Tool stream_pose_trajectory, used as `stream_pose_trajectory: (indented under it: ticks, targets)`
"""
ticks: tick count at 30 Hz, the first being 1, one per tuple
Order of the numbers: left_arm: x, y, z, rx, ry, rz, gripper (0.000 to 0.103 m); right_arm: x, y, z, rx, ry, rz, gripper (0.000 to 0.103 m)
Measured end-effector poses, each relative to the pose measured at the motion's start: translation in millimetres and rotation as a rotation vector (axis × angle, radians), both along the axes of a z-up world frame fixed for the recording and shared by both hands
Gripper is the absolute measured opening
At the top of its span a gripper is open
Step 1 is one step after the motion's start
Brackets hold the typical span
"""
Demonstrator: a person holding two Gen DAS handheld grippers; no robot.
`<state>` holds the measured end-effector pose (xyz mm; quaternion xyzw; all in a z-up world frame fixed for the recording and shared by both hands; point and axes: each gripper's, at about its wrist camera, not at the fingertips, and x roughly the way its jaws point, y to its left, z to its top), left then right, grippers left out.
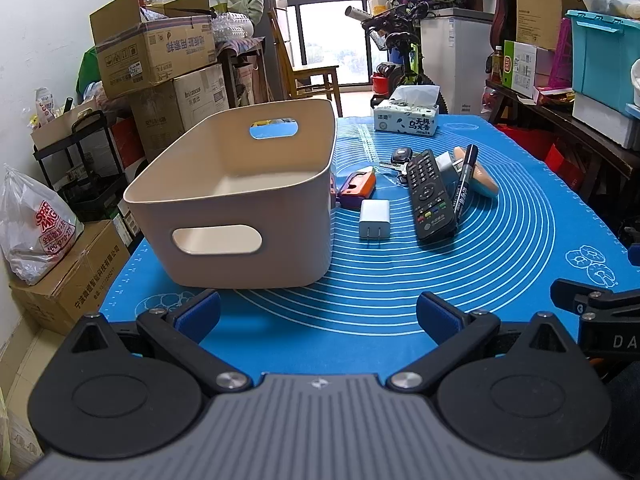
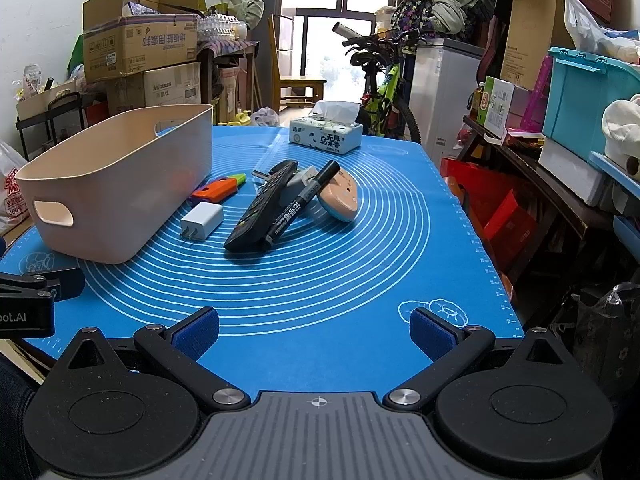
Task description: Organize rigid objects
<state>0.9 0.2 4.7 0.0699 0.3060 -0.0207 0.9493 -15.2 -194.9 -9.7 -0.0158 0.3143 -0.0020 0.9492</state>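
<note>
Behind remote [image 1: 431, 197], left-view-only key fob [image 1: 401, 155]

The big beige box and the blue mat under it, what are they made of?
The beige box looks like moulded plastic with a matte finish: smooth thin walls, rounded corners, cut-out handles. The blue mat seems to be soft silicone or rubber: it lies flat, has a slight sheen and carries printed white rings. Neither can be known for sure by sight.

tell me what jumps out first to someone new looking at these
The big beige bin sits empty on the left of the blue mat. Right of it lies a small heap: a black remote with a marker leaning across it, and a white charger beside it, nearer the bin. Both grippers, left and right, hover open at the near edge.
</note>
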Motion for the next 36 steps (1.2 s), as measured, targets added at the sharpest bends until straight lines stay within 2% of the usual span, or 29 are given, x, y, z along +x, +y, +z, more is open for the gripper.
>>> stream_pose_trajectory:
  ticks: [14, 21, 30, 36]
  targets:
    - [11, 0, 3, -0.011, -0.027, 0.009, 0.103, 7, -10, 12, -0.001, -0.036, 0.003, 0.101]
    - [29, -15, 5, -0.004, -0.058, -0.014, 0.103, 28, -26, 17, 0.02, -0.059, 0.002, 0.101]
    - [62, -40, -1, -0.023, -0.058, -0.035, 0.103, 60, -38, 23, -0.024, -0.092, 0.016, 0.101]
    - [78, -56, -7, -0.013, -0.051, -0.054, 0.103, 83, -49, 15, -0.006, -0.075, 0.018, 0.101]
